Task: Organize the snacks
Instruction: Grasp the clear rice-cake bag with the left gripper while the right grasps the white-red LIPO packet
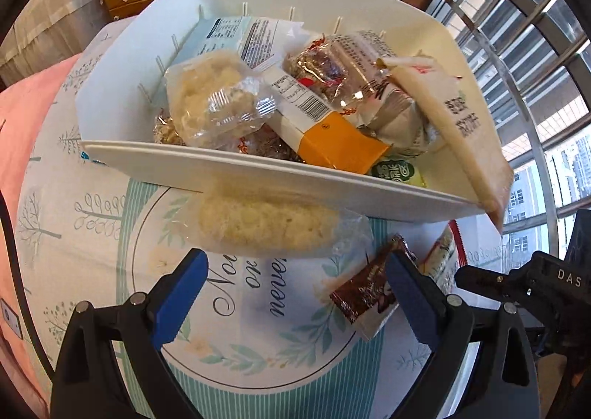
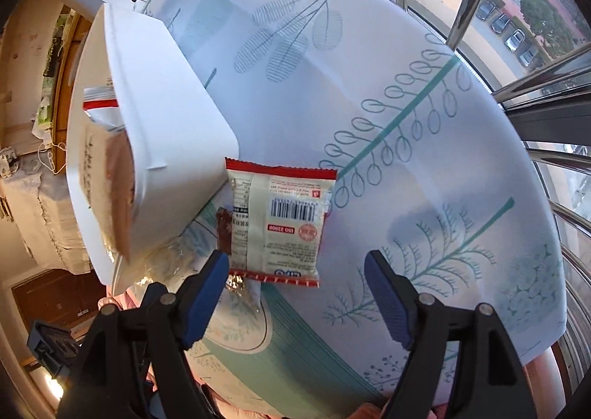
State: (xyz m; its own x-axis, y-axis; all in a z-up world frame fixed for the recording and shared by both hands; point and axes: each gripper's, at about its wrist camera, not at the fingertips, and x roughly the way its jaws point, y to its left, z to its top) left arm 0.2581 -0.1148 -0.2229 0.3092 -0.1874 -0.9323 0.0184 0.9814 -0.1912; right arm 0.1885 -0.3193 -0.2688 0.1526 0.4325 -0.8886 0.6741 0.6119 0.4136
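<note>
1. My left gripper (image 1: 295,286) is spread wide with nothing between its blue pads, low in the left wrist view over the printed tablecloth (image 1: 92,204).
2. Just above it lies a clear-wrapped rice cracker (image 1: 266,223), its long axis running left to right across the frame, its upper edge tucked under the near rim of the white basket (image 1: 221,160).
3. The basket fills the upper half of that view, heaped with snack packets; a beige packet (image 1: 458,116) leans over its right rim, long axis slanting from upper left down to lower right.
4. A brown packet (image 1: 364,293) lies on the cloth at lower right, partly behind my right-hand pad.
5. My right gripper (image 2: 295,286) is also wide open and empty, low in the right wrist view.
6. A red-edged white packet (image 2: 280,223) lies flat mid-frame beside the basket wall, barcode side up, sealed ends toward top and bottom.
</note>
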